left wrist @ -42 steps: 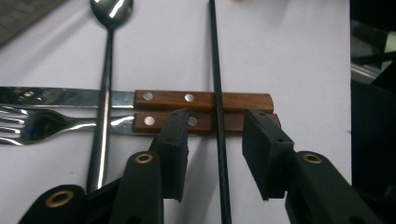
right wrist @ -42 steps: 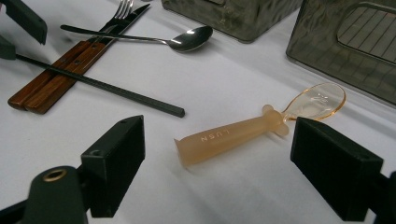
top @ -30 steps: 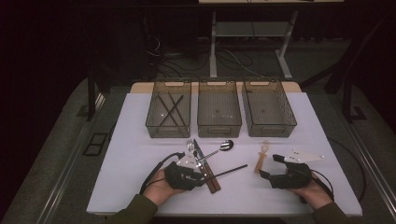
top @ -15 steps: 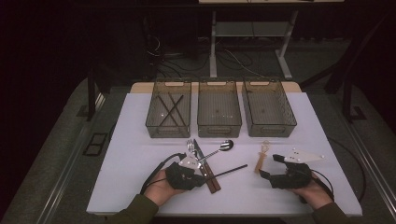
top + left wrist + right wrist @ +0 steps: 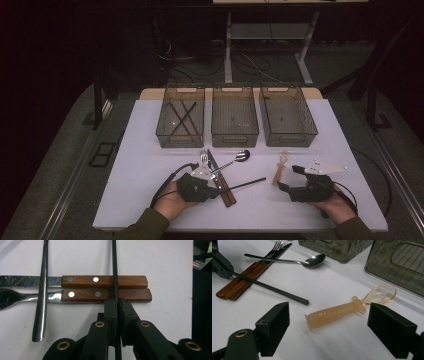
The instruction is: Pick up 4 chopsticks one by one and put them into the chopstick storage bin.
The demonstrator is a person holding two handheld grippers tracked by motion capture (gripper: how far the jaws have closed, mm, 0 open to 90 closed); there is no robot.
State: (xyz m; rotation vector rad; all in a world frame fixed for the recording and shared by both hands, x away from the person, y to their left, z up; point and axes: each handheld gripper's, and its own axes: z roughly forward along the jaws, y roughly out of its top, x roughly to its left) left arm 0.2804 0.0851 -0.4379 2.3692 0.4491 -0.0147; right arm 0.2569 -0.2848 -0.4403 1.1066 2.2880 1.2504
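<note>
In the left gripper view my left gripper (image 5: 116, 302) is shut on a thin black chopstick (image 5: 114, 265); its jaws have just been closing on it. The chopstick lies across the wooden handles of a knife (image 5: 105, 282) and a fork (image 5: 105, 295), beside a steel spoon (image 5: 42, 290). From above, the left gripper (image 5: 218, 188) rests near the table's front with the chopstick (image 5: 247, 183) pointing right. My right gripper (image 5: 291, 178) stands open, its jaws wide on either side of an orange translucent spoon (image 5: 337, 312) that lies flat on the table, untouched.
Three smoky see-through bins stand in a row at the back: the left bin (image 5: 179, 140) holds crossed black chopsticks (image 5: 181, 116), while the middle bin (image 5: 234, 140) and right bin (image 5: 290, 140) look bare. The white table (image 5: 140, 165) ends close behind both hands.
</note>
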